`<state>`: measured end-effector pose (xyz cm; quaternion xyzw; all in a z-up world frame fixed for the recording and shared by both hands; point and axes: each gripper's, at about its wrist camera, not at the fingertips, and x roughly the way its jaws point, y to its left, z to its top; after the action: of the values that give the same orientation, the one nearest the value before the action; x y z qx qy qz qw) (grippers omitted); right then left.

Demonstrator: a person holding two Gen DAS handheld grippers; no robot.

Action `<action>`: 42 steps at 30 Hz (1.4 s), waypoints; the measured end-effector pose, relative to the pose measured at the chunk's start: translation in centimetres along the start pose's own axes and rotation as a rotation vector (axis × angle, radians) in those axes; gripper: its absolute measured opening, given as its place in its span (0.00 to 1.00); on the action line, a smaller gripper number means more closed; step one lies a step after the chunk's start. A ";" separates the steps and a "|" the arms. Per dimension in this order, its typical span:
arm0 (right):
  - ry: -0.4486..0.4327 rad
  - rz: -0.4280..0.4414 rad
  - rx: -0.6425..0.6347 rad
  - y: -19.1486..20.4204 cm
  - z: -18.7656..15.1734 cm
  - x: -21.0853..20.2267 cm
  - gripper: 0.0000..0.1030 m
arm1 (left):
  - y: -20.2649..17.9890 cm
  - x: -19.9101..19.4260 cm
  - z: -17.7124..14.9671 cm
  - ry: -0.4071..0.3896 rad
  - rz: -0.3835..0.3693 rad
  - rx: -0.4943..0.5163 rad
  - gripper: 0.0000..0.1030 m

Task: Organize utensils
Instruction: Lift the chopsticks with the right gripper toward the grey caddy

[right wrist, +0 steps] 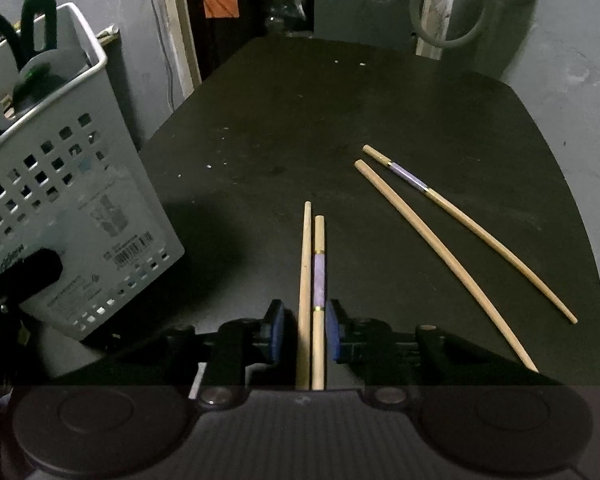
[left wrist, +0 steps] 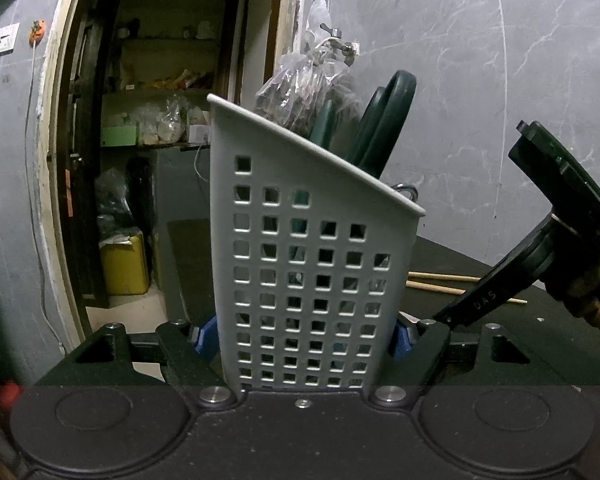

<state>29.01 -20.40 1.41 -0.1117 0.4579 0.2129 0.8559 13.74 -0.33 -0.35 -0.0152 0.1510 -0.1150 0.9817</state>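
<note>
My left gripper (left wrist: pixel 303 338) is shut on a grey perforated utensil holder (left wrist: pixel 308 248), which is tilted and holds dark green utensil handles (left wrist: pixel 384 120). The holder also shows at the left of the right wrist view (right wrist: pixel 72 208). My right gripper (right wrist: pixel 305 334) is open, its blue pads (right wrist: pixel 277 334) on either side of two wooden chopsticks (right wrist: pixel 312 280) lying on the black table (right wrist: pixel 300 120); one has a purple band. Gaps show between pads and sticks. Two more chopsticks (right wrist: pixel 452 236) lie apart to the right. The right gripper shows at the right of the left wrist view (left wrist: pixel 540 232).
A grey marble wall (left wrist: pixel 500 60) stands behind the table. An open doorway with shelves (left wrist: pixel 160 120) is at the left. A plastic bag (left wrist: pixel 304 88) hangs by a tap behind the holder. The table's edge curves round at the far side (right wrist: pixel 380 46).
</note>
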 end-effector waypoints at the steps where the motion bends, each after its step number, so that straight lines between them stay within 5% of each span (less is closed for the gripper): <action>1: 0.002 0.001 -0.006 0.1 0.0 -0.1 0.13 | 0.0 0.1 -0.1 0.002 -0.003 -0.003 0.77; 8: 0.031 0.001 0.013 0.0 1.0 -0.3 0.12 | 0.1 0.5 0.0 0.009 -0.009 -0.006 0.77; 14: -0.163 0.058 0.112 -2.4 -0.5 -3.0 0.12 | 0.1 0.4 0.1 0.001 -0.004 -0.005 0.77; 24: -0.617 0.155 0.189 -3.6 -5.5 -9.2 0.13 | -0.5 -0.2 0.0 -0.006 0.011 0.012 0.77; 42: -0.887 0.163 0.137 -2.1 -4.3 -14.7 0.13 | -0.9 -0.3 0.0 -0.005 0.020 0.015 0.77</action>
<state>19.59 -27.74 11.25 0.0838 0.0675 0.2761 0.9551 13.31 -1.12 -0.20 -0.0063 0.1480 -0.1063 0.9832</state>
